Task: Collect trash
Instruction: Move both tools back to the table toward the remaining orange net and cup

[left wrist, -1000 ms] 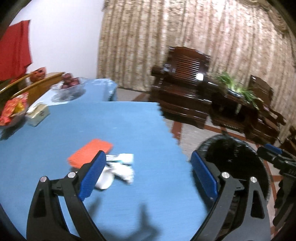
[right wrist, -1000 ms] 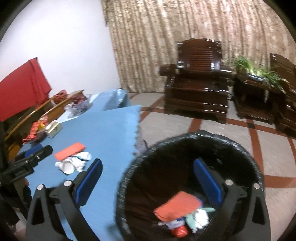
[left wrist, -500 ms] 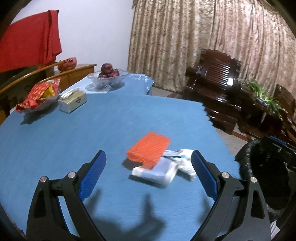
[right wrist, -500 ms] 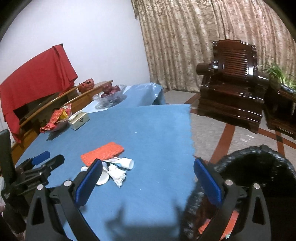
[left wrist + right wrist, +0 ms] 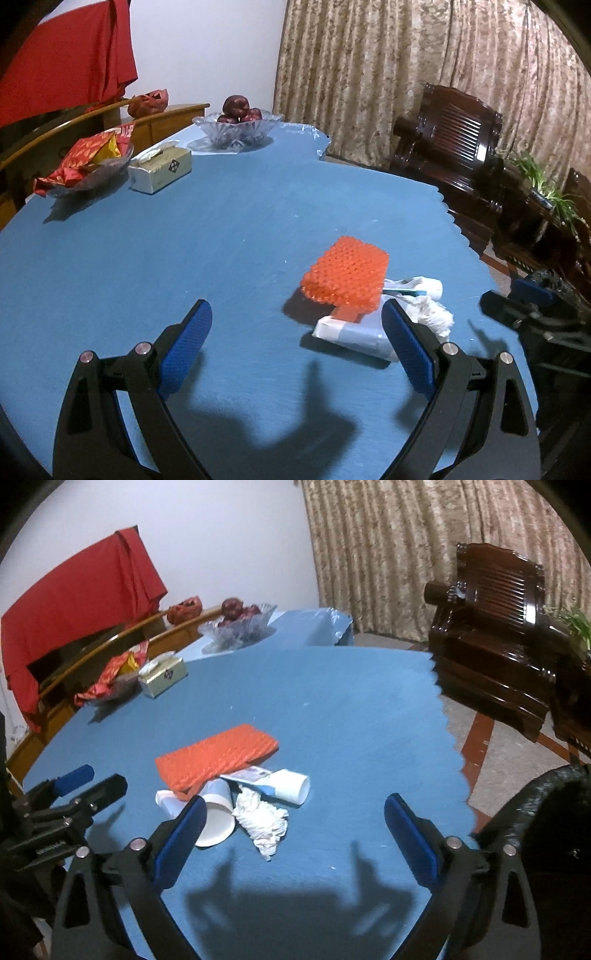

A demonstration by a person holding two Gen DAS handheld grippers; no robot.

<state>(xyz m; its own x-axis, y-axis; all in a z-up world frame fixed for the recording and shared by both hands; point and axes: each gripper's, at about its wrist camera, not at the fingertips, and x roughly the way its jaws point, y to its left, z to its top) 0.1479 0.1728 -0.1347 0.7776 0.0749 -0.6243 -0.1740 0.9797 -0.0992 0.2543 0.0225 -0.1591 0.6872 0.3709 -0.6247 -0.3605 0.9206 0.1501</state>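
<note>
Blue tablecloth (image 5: 332, 709) | trash pile (image 5: 236, 775): orange mesh, cup, tube, tissue

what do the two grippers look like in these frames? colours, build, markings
Both match: the left gripper and right gripper have black, open-framed finger arms with triangular cut-outs, silver round pins at the joints, and blue textured pads on the inner faces. Seen side-on, the left gripper's body carries small pale lettering, too blurred to read. No cables or sleeves visible.

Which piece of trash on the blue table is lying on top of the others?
The orange foam net. It rests over the paper cup and the toothpaste tube; the crumpled tissue lies beside them.
</note>
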